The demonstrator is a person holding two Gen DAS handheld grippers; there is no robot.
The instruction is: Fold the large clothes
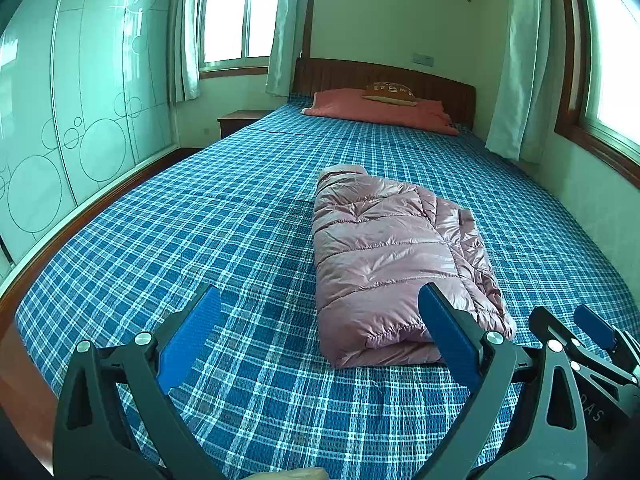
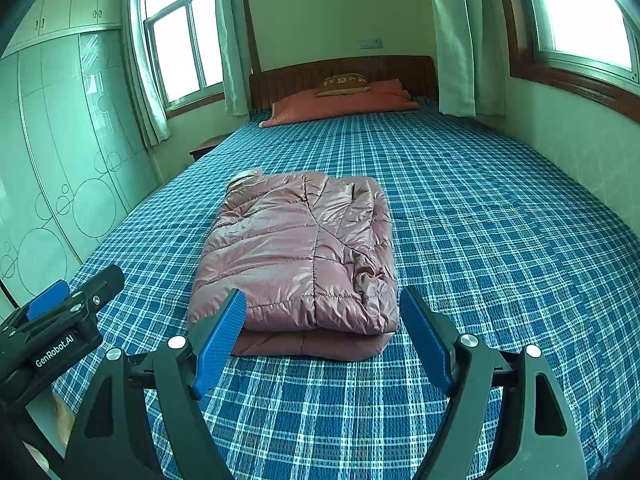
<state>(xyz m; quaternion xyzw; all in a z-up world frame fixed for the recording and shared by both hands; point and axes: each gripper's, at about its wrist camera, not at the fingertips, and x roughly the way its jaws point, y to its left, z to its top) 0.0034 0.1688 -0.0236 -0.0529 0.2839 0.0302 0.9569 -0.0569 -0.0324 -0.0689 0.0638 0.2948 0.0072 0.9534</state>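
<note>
A pink quilted puffer jacket [image 1: 392,264] lies folded into a thick rectangle on the blue plaid bed [image 1: 200,240]; it also shows in the right wrist view [image 2: 304,256]. My left gripper [image 1: 320,300] is open and empty, held near the bed's foot, left of the jacket's near end. My right gripper [image 2: 322,304] is open and empty, its jaws spread just in front of the jacket's near folded edge, apart from it. The right gripper shows at the left view's right edge [image 1: 592,328]; the left gripper shows at the right view's left edge [image 2: 60,300].
An orange pillow [image 1: 380,110] with a small cushion [image 1: 390,92] lies against the wooden headboard [image 1: 440,84]. A glass wardrobe [image 1: 80,120] stands left of the bed, a nightstand [image 1: 236,120] at the far left corner, and curtained windows [image 1: 608,40] on the right wall.
</note>
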